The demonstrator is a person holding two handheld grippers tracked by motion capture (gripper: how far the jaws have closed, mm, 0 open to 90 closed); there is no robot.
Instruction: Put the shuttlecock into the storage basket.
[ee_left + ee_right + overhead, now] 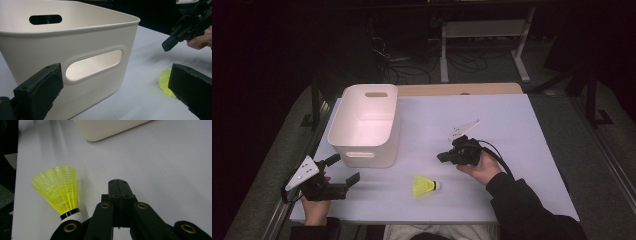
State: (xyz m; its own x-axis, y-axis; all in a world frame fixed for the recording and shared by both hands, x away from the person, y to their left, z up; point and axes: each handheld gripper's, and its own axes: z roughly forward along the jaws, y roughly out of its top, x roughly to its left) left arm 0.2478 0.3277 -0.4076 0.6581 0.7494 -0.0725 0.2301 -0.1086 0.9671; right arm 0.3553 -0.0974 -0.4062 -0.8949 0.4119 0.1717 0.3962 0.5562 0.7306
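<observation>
The yellow shuttlecock lies on its side on the bench, near the front edge, with its white cork pointing toward 3 o'clock and its skirt toward 9 o'clock. The white storage bin stands at 10 o'clock from it, apart from it and empty as far as the high view shows. The right hand-held gripper hovers at 1 o'clock from the shuttlecock with its jaws pressed together and nothing between them; in the right gripper view the cork sits just beside the linkage, not between the jaws. The left hand-held gripper sits at 9 o'clock from the shuttlecock with its jaws wide apart, facing the bin's slotted handle wall. Probable hazards: a closed right hand-held gripper that descends without opening would push the light shuttlecock, which is likely to roll in an arc about its cork toward the front edge. A grip on the mesh skirt risks crushing it; the cork is the firmer point. The left hand-held gripper could nudge the bin if advanced, shifting the likely drop target.
</observation>
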